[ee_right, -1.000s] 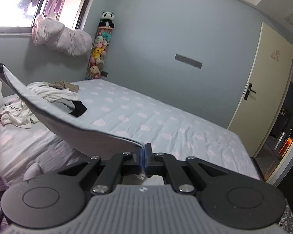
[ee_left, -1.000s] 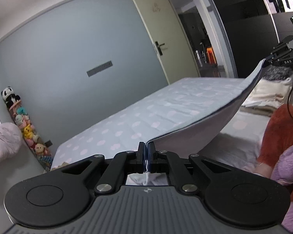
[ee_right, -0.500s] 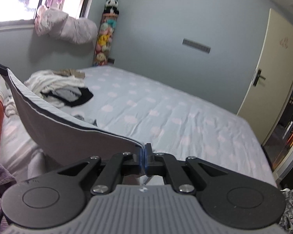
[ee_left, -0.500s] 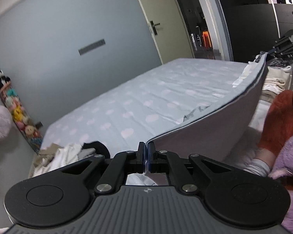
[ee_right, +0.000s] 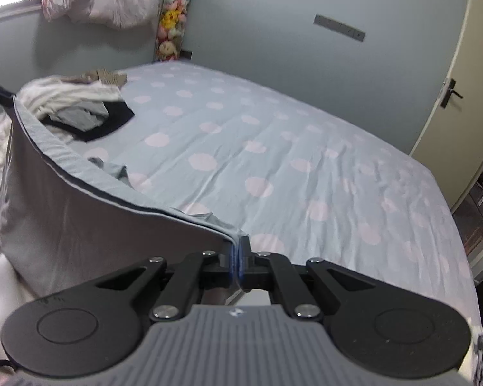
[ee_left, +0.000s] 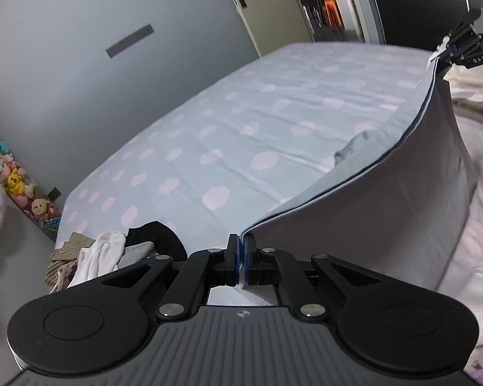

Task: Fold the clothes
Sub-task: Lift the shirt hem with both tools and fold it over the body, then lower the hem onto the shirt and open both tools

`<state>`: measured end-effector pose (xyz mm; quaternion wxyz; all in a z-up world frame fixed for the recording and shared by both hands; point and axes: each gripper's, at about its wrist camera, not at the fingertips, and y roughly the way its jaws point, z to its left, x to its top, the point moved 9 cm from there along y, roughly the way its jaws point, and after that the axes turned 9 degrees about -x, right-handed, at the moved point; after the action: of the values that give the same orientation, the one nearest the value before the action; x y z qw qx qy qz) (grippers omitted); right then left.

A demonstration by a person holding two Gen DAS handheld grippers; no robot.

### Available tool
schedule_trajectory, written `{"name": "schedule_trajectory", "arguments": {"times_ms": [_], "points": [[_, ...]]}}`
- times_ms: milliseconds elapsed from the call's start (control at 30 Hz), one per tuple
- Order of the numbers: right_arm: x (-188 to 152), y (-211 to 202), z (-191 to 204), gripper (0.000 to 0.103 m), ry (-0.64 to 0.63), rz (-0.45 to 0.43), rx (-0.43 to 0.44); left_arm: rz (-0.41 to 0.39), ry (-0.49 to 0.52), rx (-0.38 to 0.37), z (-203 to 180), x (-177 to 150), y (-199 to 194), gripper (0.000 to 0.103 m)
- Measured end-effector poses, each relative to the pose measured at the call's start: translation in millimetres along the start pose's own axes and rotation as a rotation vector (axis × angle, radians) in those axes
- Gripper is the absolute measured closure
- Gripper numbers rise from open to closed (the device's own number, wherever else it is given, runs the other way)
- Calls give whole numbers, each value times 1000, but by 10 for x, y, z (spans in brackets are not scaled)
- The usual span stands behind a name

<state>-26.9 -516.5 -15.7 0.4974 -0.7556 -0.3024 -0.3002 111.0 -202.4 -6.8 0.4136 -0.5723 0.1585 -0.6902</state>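
Well, the bed [ee_left: 228,135] takes up the middle of both views, its pale blue sheet dotted with pink spots. Over it hangs the grey garment [ee_left: 386,212], stretched in a curved band; in the left wrist view it runs from bottom centre up to the upper right, in the right wrist view from bottom centre to the left edge. A heap of unfolded clothes [ee_right: 80,106], white, grey and black, lies on the sheet at upper left of the right wrist view. The left gripper [ee_left: 240,257] is clenched on one corner of the garment's hem, and the right gripper [ee_right: 238,259] is clamped tight on the opposite corner. Plush toys [ee_right: 172,22] hang by the wall at the top.
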Motion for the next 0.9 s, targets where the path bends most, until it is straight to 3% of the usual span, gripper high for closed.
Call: {"name": "schedule_trajectory", "arguments": {"times_ms": [233,500,733,900], "points": [[25,966,17,100,2,101,45,92,-44,-52,289,-151,826,102],[-200,1943,62,100,41,202,96,154,-153,-106,539,-392,1637,102],[-443,2434,130,99,78,248,139,194,-203,-137,619,-613,2055,101],[-510,2517,97,98,127,235,155,177,-259,-137,651,-730,2128,94]]}}
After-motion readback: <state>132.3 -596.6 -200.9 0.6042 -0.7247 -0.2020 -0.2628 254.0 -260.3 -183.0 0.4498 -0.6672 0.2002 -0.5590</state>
